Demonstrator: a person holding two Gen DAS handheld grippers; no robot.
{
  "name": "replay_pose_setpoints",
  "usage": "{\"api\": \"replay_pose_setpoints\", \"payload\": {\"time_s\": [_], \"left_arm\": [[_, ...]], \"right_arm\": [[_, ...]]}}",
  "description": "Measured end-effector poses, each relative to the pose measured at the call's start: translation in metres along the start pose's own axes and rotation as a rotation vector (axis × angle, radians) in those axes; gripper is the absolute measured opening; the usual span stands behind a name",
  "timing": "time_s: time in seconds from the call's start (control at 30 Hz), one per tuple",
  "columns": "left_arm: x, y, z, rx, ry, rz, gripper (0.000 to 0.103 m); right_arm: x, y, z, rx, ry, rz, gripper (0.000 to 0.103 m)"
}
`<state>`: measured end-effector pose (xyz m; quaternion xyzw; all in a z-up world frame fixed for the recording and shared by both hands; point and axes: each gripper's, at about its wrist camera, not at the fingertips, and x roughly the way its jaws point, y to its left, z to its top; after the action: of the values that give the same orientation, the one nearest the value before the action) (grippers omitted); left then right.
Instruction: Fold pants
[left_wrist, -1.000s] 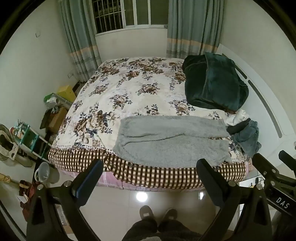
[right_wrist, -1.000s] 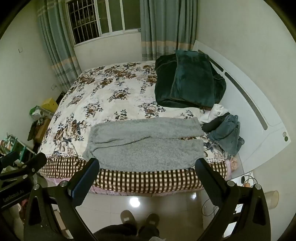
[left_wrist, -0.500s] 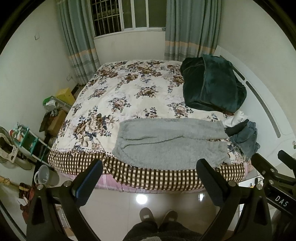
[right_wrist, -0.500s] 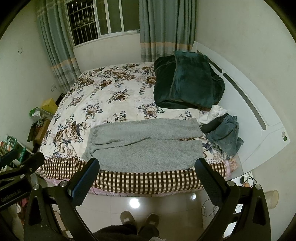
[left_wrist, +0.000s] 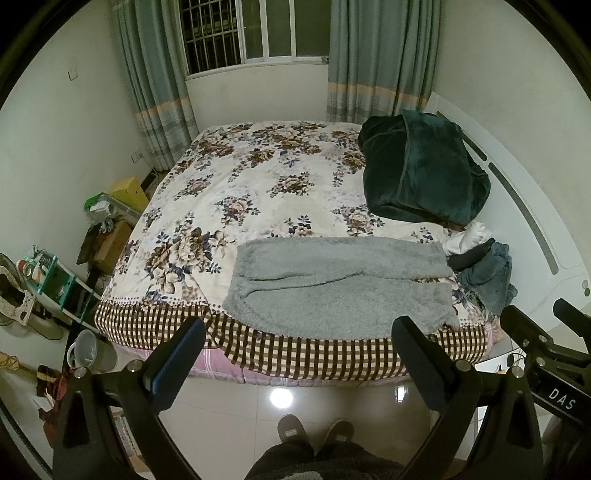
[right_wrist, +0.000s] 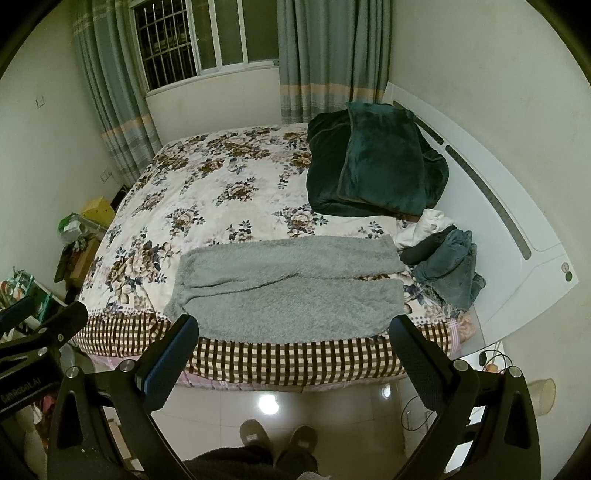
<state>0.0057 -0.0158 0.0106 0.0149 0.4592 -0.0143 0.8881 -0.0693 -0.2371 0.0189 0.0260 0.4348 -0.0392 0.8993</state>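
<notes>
Grey fleece pants (left_wrist: 340, 288) (right_wrist: 288, 291) lie flat along the near edge of a floral bed, legs side by side, waist to the left, cuffs to the right. My left gripper (left_wrist: 299, 332) hangs open above the floor in front of the bed, well short of the pants. My right gripper (right_wrist: 293, 325) is open too, held at about the same height beside it, with nothing between its fingers. The right gripper's body (left_wrist: 546, 354) shows at the right edge of the left wrist view.
A dark green folded blanket (left_wrist: 421, 173) sits at the bed's far right, and a small pile of clothes (left_wrist: 480, 266) lies beside the white headboard (left_wrist: 535, 221). Boxes, a bucket (left_wrist: 86, 350) and shelves crowd the floor on the left. A person's slippered feet (left_wrist: 314, 432) stand on the tiled floor.
Both grippers have drawn back and risen a little, so the bed and pants sit slightly lower and farther in view. Nothing has been touched.
</notes>
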Motion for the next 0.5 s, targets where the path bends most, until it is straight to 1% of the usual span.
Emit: {"api": "replay_pose_setpoints", "payload": {"time_s": [0.5], "left_arm": [[0.0002,-0.0043,0.0018,-0.001,-0.003,0.000,0.103]], "right_arm": [[-0.0065,0.0002,-0.0004,0.000,-0.005,-0.001,0.103]]}}
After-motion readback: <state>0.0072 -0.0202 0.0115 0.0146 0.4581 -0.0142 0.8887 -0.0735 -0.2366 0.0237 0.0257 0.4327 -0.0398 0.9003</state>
